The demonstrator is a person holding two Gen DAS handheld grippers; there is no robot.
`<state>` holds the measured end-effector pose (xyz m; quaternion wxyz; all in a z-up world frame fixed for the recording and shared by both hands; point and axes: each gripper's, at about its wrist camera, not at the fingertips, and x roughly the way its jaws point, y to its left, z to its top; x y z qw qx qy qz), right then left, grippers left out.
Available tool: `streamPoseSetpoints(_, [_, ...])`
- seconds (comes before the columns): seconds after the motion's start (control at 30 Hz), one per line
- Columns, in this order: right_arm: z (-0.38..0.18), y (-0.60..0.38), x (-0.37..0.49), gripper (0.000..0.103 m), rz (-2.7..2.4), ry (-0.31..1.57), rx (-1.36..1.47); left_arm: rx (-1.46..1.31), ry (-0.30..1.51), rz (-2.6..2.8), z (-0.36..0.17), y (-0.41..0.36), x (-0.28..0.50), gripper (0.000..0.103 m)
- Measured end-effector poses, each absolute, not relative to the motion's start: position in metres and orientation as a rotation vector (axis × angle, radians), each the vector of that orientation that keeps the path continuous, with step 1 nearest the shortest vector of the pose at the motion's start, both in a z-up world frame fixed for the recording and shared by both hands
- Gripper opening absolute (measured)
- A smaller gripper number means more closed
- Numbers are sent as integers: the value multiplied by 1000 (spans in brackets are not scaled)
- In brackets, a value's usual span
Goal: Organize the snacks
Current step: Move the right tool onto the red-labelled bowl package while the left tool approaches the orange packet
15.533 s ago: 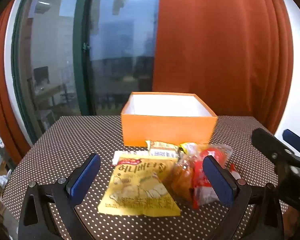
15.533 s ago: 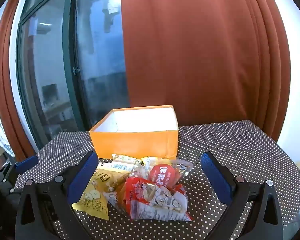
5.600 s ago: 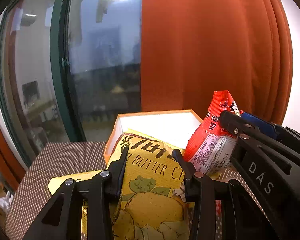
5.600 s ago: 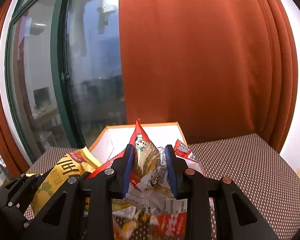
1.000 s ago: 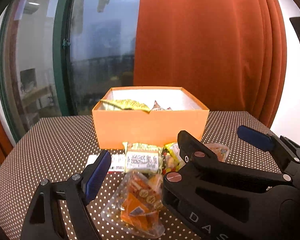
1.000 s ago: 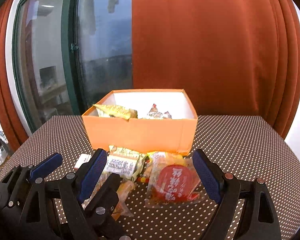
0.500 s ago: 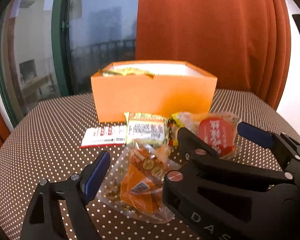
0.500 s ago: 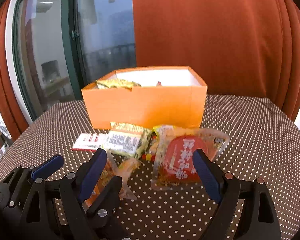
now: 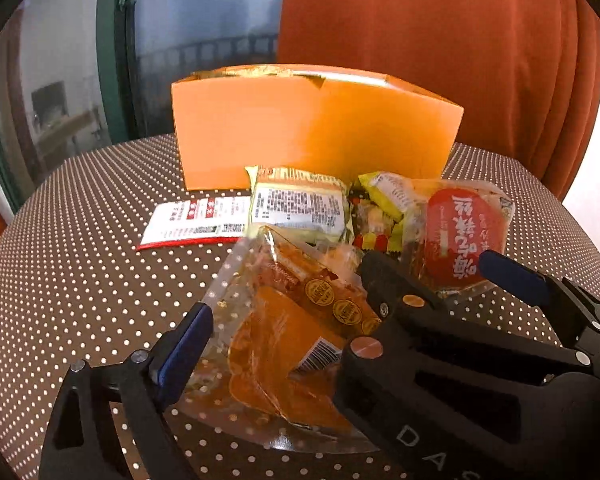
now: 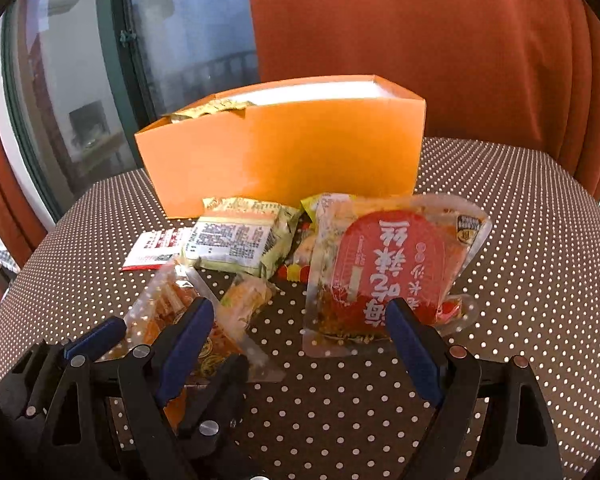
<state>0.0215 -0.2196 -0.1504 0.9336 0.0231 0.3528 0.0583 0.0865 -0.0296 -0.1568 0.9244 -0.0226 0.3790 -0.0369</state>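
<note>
An orange box [image 9: 312,128] stands at the back of the dotted table and also shows in the right wrist view [image 10: 284,152], with a yellow bag sticking out of its top [image 10: 204,114]. In front lie loose snacks. My left gripper [image 9: 280,332] is open around a clear pack of orange snacks [image 9: 296,336], low over the table. My right gripper [image 10: 300,340] is open just in front of a clear pack with a red label [image 10: 384,268]. The clear orange pack also shows in the right wrist view [image 10: 172,308].
A yellow-green packet [image 9: 300,204], a red-and-white flat packet [image 9: 196,220] and small yellow candy wrappers [image 9: 380,216] lie between the packs and the box. The table [image 10: 532,264] has a brown dotted cloth. An orange curtain [image 10: 420,40] and a window [image 10: 140,40] stand behind.
Both grippers have dropped lower and moved forward to the loose snacks. The left one now straddles the clear orange pack and the right one has come up to the red-label pack.
</note>
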Motion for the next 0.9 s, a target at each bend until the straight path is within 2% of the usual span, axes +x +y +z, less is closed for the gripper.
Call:
streamPoseSetpoints(0.13, [-151,-220,23,90,113,720,52,-56,787,-77,-158,-30,88,93])
streamPoseSetpoints(0.17, [-152,-220,23,90,113,722,53,-55,785,-91,-158,-31,88,88])
streamPoseSetpoints(0.2, [-152,-219,24,90,112,723,53,-55,784,-109,-158,-32,87,79])
streamPoseSetpoints(0.3, [-154,-221,25,90,138,739,78,-44,778,-114,-156,-35,86,70])
streamPoseSetpoints(0.4, [-155,-222,25,90,134,749,90,-39,768,-109,-155,-36,83,63])
streamPoseSetpoints(0.57, [-150,-222,20,90,145,733,87,-58,762,-108,-153,-36,79,58])
streamPoseSetpoints(0.6, [-150,-223,19,90,146,731,89,-57,758,-101,-151,-37,78,45])
streamPoseSetpoints(0.67, [-146,-225,17,90,140,723,93,-27,715,-67,-144,-39,75,29])
streamPoseSetpoints(0.83, [-134,-236,15,90,116,682,111,-32,730,-97,-137,-48,84,29])
streamPoseSetpoints(0.9, [-135,-240,17,90,98,693,113,-30,756,-115,-141,-51,87,35])
